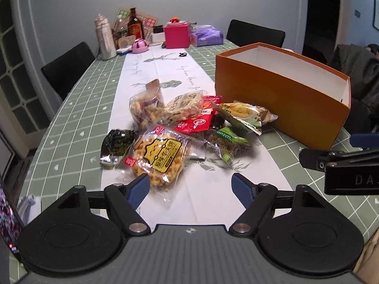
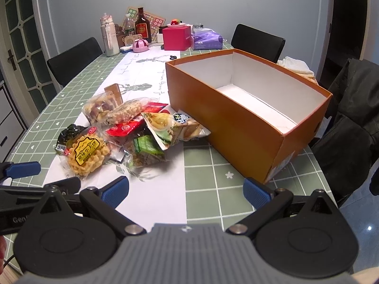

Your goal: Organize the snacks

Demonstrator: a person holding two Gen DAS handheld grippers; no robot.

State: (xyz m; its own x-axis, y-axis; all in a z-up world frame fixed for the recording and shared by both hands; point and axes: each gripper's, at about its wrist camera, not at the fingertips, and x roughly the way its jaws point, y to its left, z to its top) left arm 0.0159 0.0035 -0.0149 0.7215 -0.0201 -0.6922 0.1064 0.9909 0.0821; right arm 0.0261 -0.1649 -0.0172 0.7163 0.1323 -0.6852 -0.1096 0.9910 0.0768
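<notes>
1. Snacks (image 1: 180, 127) lie heaped on the white runner of the surface (image 1: 71, 123), at 12 o'clock from the left gripper (image 1: 190, 184).
2. Orange box (image 2: 236, 118), open-topped, sits at their 3 o'clock, its long axis running 10 to 4 o'clock in the right view.
3. Left fingers (image 1: 139, 189) stand partly open, holding nothing, one tip beside the waffle packet (image 1: 158, 156).
4. Right gripper (image 2: 186, 191) gapes wide, holding nothing.

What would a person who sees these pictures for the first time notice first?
The big orange box, open and empty with a white inside, stands on the right of the green checked tablecloth. Against its near left side lies a heap of snack packets on the white runner; the yellow waffle packet is nearest. Both grippers, left and right, hang open before the heap, holding nothing.
</notes>
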